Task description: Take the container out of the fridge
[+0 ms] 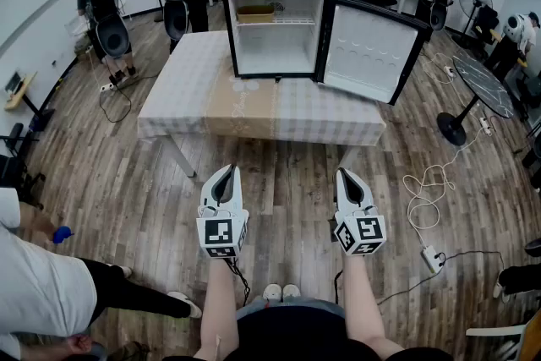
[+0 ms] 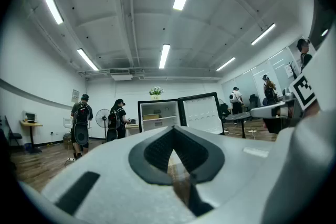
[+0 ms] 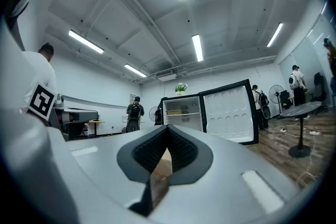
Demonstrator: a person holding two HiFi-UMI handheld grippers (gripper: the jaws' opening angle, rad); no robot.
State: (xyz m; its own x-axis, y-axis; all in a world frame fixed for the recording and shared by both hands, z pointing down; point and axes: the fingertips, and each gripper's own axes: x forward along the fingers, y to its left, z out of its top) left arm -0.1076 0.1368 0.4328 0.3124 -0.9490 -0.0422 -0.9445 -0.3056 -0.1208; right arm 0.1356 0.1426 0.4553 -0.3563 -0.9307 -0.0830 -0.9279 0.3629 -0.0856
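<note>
checked table (image 1: 211,97) well ahead carries the open mini fridge (image 1: 275,34), tan container (image 1: 255,13) on its top shelf. left gripper (image 1: 226,175) and right gripper (image 1: 345,178) are closed, empty: step closer, then open wide.

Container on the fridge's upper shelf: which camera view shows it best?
The head view: the tan container shows clearest there, on the open fridge's upper shelf. Both gripper views show it only as a tiny tan shape far off.

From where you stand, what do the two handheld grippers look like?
The left gripper and right gripper match: white, teardrop-shaped shells with dark ribbed pads inside, each carrying a cube of black-and-white square markers. A thin dark cable hangs below the left one. The forearms are bare, no sleeves.
</note>
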